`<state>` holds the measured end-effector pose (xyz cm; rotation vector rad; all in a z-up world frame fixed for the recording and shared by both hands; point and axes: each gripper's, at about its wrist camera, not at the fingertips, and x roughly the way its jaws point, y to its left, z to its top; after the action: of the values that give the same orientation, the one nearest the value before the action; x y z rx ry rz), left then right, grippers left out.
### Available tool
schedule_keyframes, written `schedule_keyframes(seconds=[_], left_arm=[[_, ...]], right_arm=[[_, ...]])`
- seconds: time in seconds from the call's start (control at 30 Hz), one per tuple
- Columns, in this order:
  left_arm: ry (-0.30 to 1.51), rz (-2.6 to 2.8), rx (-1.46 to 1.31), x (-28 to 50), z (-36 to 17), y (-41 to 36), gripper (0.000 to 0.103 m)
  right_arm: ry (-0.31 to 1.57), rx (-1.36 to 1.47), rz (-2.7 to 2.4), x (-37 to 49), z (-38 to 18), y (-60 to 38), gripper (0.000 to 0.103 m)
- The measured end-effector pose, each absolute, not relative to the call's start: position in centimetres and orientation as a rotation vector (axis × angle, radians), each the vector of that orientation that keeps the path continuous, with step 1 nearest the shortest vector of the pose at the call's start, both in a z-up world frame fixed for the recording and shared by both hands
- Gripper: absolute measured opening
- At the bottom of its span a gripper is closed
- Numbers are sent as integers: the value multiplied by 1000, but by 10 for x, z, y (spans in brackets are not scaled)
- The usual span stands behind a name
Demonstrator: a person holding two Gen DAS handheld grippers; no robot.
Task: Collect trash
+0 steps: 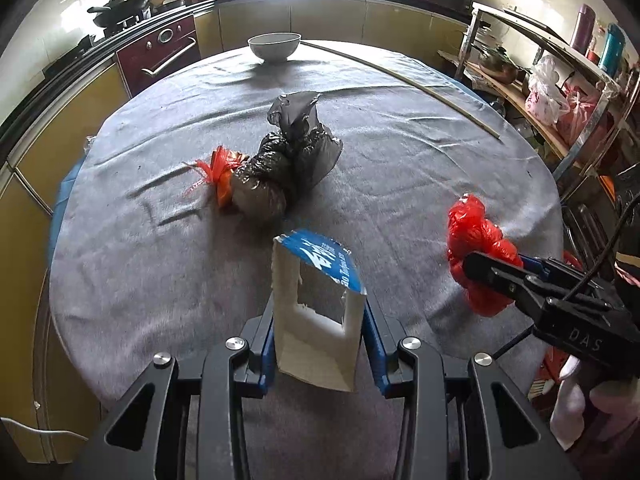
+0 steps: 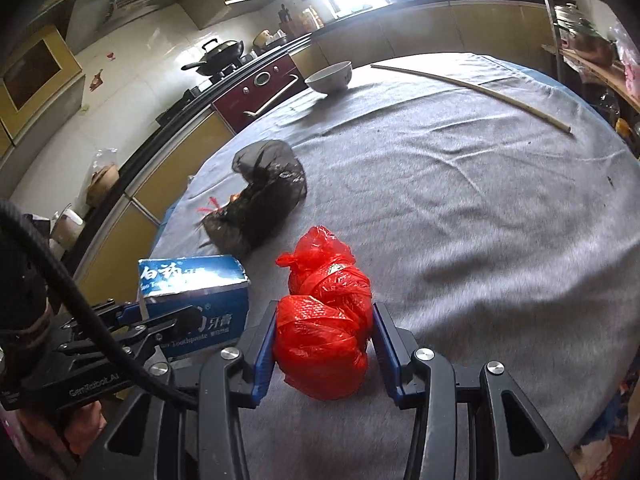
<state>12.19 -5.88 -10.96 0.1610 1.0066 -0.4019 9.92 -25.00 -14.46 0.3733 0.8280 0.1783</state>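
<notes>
A: Orange mesh scrap farthest left on the grey table cloth, touching the black plastic bag. Neither is gripped.

B: Noted. Bag looks knotted and lumpy, neck sticking up. And nearer us?

A: Left gripper clamped on the toothpaste box, blue pads pressing both side walls. Box is torn open, with a window cut in its white face. From the right wrist view the same box sits in that claw beside the red bag.

B: Risk there?

A: Thin card, already torn. I judge it could buckle or slide out if it gets squeezed harder or swung fast.

B: Right side?

A: Right gripper straddles the red plastic bag. Left pad touches the film; a sliver of gap shows at the right pad. Narrow, probably holding, but I cannot tell for certain.

B: Then the worry is slippery film: grip only a fold and the bundle may drop on lifting.

A: Agreed. Also the two claws are close together, so a careless turn could knock one against the other.

B: Far end?

A: White bowl and a long thin stick, well apart from the trash.
</notes>
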Motion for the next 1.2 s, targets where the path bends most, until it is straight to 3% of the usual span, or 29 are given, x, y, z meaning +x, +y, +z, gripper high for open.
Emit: schedule_keyframes(seconds=[0.4,0.47,0.6,0.73,1.2], left_arm=[[1044,-431,136,103,-128,-45,42],[1086,-453,96,102,-137,-39,51],[1093,-462,61,101,-141,-28,55],[1077,-477,75,95,-134,-22,67],[1083,-413,131,101,-139,-22,69]], right_arm=[[827,362,184,71,-147,-248,47],[829,368,183,69,-149,-251,47],[834,386,180,68,-153,-257,47],[837,392,184,70,-154,-258,47],[854,403,204,77,-160,-256,47]])
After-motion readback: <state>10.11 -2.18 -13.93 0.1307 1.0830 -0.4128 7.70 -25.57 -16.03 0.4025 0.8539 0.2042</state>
